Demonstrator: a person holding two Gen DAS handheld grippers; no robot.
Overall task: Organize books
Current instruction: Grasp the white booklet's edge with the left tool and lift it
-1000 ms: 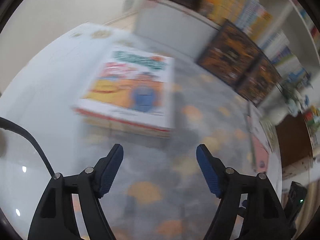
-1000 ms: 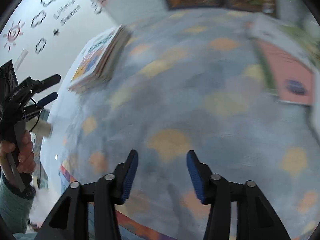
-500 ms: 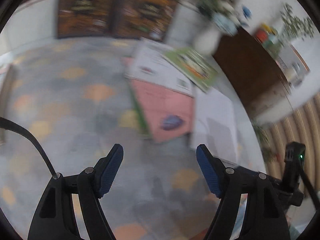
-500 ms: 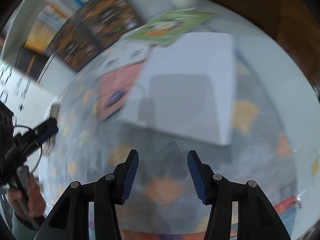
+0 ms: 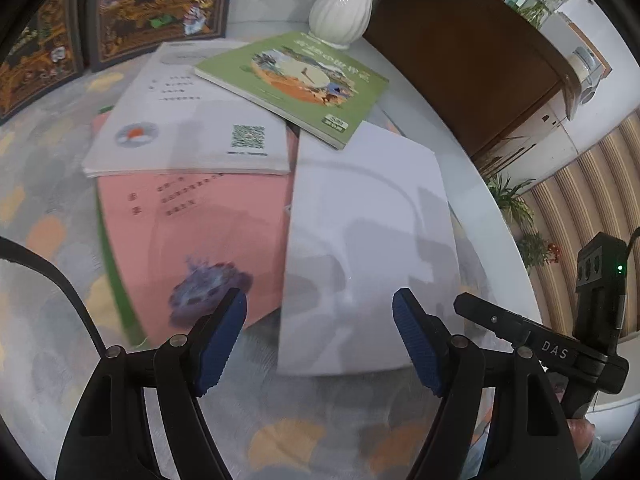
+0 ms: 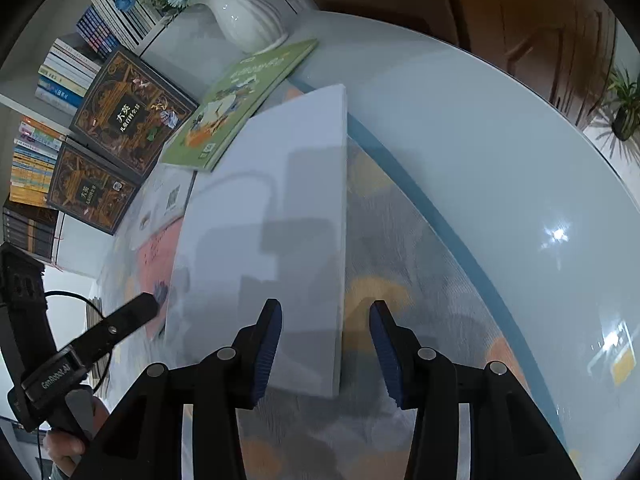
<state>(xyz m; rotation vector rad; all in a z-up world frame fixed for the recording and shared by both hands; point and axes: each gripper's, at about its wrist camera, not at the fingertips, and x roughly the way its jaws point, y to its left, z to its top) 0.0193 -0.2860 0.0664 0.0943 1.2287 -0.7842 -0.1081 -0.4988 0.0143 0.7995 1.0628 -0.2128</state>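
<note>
Left wrist view: the left gripper [image 5: 320,332] hangs over a loose spread of flat books on a round table [image 5: 486,200] with a pale glossy rim and a grey cloth with orange patches [image 5: 48,184]. Its blue-padded jaws stand wide apart and released, with nothing pressed between them. Under them lies a plain white book [image 5: 368,232], its near edge towards the near rim of the table. To its left lies a pink book with a dark purple blot on the cover [image 5: 192,232], and a white booklet with a QR code [image 5: 188,120] overlaps the pink book's far end. A green picture book [image 5: 292,84] rests across the far corners of both white ones, beside a white ribbed vase [image 5: 342,4] at the table's far edge. The right gripper [image 5: 496,320] shows at the right edge.

Right wrist view: the right gripper [image 6: 326,340] is poised over the near right corner of the plain white book [image 6: 264,220]; the book's right edge runs between the jaws. The jaws have just been closing, yet the pads are clear of the book. The green picture book [image 6: 240,100] lies on its far end, by the vase [image 6: 248,20]. Two dark ornate volumes [image 6: 132,112] lean against a bookshelf [image 6: 52,80] behind the table. The left gripper [image 6: 136,312] shows at lower left.
</note>
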